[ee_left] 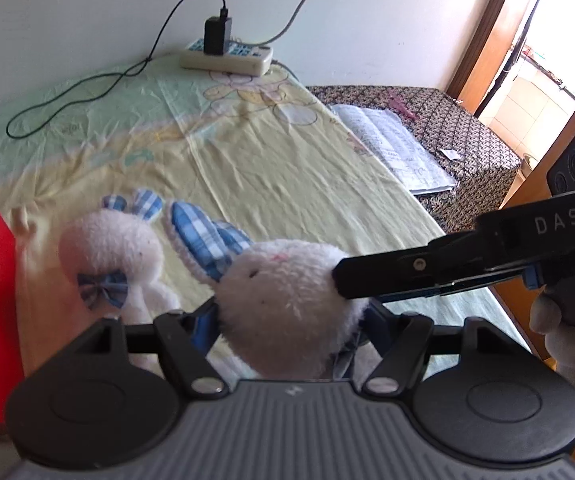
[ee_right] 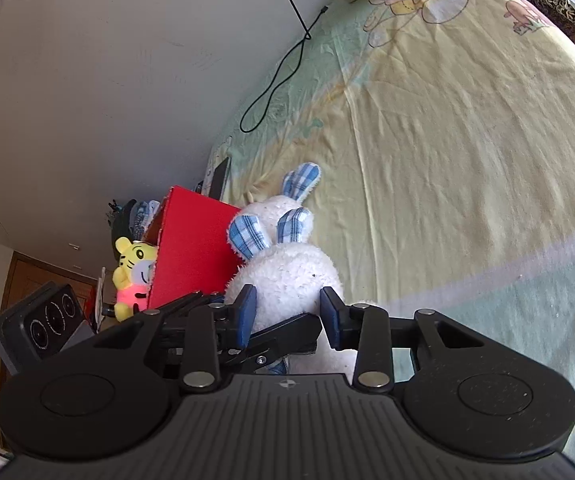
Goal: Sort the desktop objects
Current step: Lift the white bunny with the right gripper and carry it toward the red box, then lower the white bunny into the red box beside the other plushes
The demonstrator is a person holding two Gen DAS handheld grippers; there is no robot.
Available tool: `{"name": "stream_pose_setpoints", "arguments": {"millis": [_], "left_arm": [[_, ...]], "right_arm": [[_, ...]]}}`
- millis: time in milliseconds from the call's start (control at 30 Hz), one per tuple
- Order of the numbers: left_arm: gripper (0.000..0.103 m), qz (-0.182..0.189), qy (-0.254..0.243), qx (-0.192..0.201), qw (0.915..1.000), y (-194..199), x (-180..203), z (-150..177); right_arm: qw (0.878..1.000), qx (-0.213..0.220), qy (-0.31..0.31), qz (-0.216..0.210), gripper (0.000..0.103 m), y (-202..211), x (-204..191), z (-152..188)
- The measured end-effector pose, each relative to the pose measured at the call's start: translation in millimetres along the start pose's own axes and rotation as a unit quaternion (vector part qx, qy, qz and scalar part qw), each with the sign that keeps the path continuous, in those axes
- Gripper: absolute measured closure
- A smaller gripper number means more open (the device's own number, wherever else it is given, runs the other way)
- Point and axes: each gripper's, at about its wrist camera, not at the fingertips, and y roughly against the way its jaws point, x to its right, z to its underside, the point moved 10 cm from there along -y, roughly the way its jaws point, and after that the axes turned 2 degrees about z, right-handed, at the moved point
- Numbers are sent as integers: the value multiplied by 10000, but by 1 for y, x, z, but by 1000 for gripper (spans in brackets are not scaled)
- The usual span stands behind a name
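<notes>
A white plush bunny (ee_left: 287, 292) with blue checked ears is lifted just above the yellow-green sheet (ee_left: 287, 152). My left gripper (ee_left: 287, 322) is shut on its head, blue pads (ee_left: 203, 328) pressing both sides. My right gripper (ee_left: 343, 280) comes in from the right, its finger against the same head. In the right wrist view my right gripper (ee_right: 289, 314) squeezes this bunny (ee_right: 287, 276) between its pads (ee_right: 247, 312), and a left gripper finger (ee_right: 283, 334) crosses below. A second bunny (ee_left: 115, 248) with a checked bow lies on the sheet to the left, also seen behind the held one (ee_right: 271, 206).
A red box (ee_right: 195, 248) stands left of the bunnies, with a yellow tiger plush (ee_right: 133, 276) behind it. A power strip with a black charger (ee_left: 227, 58) and a looping cable (ee_left: 87, 92) lie at the far wall. An open book (ee_left: 395, 148) rests on a patterned surface to the right.
</notes>
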Motion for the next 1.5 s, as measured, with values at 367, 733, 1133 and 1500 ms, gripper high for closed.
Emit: {"name": "stream_pose_setpoints", "arguments": {"millis": [367, 733, 1133, 1500], "left_arm": [[30, -413, -358, 1311, 9899, 114, -49, -54], [30, -1204, -402, 1874, 9741, 195, -155, -68], [30, -1530, -418, 1181, 9802, 155, -234, -37], [30, -1610, -336, 760, 9835, 116, -262, -30]], "right_arm": [[9910, 724, 980, -560, 66, -6, -125, -21], [9747, 942, 1680, -1132, 65, -89, -234, -24], [9820, 464, 1785, -408, 66, -182, -230, -10], [9695, 537, 2312, 611, 69, -215, -226, -5]]}}
